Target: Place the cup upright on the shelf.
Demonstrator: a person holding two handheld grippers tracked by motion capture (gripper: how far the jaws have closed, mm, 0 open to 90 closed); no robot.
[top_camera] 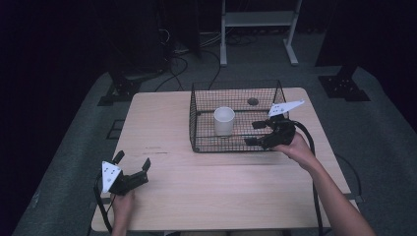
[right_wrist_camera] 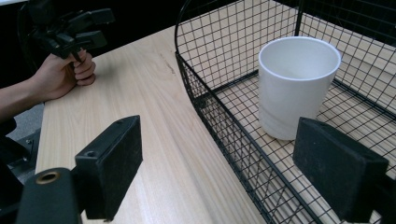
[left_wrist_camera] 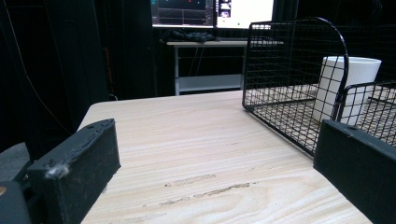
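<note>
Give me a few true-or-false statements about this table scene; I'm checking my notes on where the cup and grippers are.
1. The white cup stands upright inside the wire basket. True.
2. The right gripper is clamped on the cup. False: its jaws are open and apart from the cup, straddling the basket's near wall.
3. The left gripper rests near the table's front left corner, holding nothing. True.
4. The cup lies tipped on the bare table. False: it stands inside the basket.
</note>
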